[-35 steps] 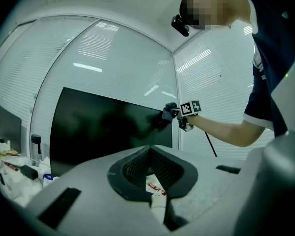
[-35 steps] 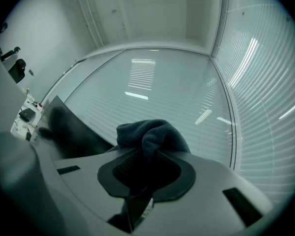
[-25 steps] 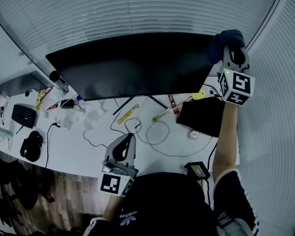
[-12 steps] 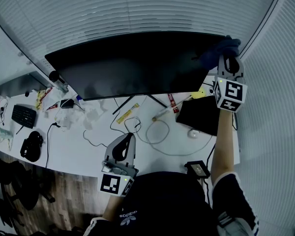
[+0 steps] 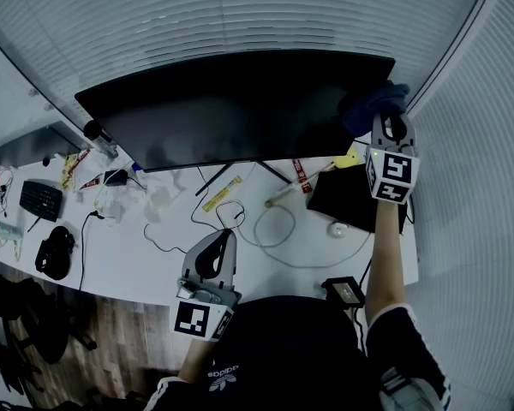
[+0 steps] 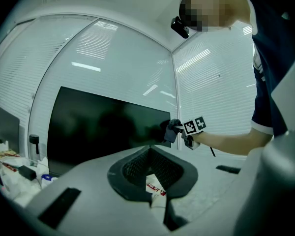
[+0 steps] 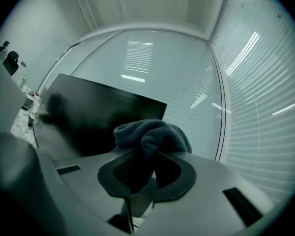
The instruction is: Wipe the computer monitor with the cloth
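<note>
The wide black monitor (image 5: 231, 114) stands on the white desk (image 5: 137, 259), dark and tilted a little. A dark blue cloth (image 5: 373, 103) is bunched against its right end, with my right gripper (image 5: 384, 120) shut on it. In the right gripper view the cloth (image 7: 152, 134) bulges out of the jaws in front of the monitor (image 7: 98, 114). My left gripper (image 5: 224, 238) hovers low over the desk's front edge, shut on nothing. From the left gripper view I see the monitor (image 6: 103, 127) and the cloth (image 6: 173, 131) at its right edge.
Loose cables (image 5: 274, 229), a black pad (image 5: 351, 197) and a yellow note (image 5: 349, 159) lie under the monitor. A keyboard (image 5: 41, 199), a second screen (image 5: 34, 144) and clutter fill the desk's left end. Window blinds (image 5: 240, 15) stand close behind the monitor.
My right gripper has slid the cloth down and a little left, from the monitor's top right corner along its right end. The left gripper has stayed put.
</note>
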A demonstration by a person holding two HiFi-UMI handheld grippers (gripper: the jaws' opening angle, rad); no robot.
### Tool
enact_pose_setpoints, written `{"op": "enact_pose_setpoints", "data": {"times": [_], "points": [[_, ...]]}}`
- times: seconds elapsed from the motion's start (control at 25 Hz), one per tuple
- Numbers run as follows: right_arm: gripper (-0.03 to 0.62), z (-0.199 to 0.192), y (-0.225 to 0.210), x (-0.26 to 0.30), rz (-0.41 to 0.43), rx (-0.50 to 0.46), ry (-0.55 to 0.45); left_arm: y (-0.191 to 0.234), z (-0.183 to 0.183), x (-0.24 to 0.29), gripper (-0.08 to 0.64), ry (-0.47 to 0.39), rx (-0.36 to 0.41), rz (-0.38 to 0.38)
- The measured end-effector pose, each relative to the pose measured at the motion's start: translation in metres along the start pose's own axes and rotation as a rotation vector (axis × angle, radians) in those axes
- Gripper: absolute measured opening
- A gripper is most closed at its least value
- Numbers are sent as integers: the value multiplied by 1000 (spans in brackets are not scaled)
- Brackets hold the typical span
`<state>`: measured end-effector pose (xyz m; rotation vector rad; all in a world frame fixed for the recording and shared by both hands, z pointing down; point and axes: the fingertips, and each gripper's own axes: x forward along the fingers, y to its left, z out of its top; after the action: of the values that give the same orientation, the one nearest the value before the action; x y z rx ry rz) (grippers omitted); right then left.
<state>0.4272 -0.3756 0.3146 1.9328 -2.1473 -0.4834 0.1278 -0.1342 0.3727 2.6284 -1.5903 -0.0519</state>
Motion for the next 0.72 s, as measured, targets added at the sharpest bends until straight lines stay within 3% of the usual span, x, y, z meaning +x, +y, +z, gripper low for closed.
{"op": "enact_pose_setpoints", "data": {"times": [0.72], "points": [[49, -106, 44, -12, 36, -5, 157, 4, -3, 1, 6, 11, -5, 13]]}}
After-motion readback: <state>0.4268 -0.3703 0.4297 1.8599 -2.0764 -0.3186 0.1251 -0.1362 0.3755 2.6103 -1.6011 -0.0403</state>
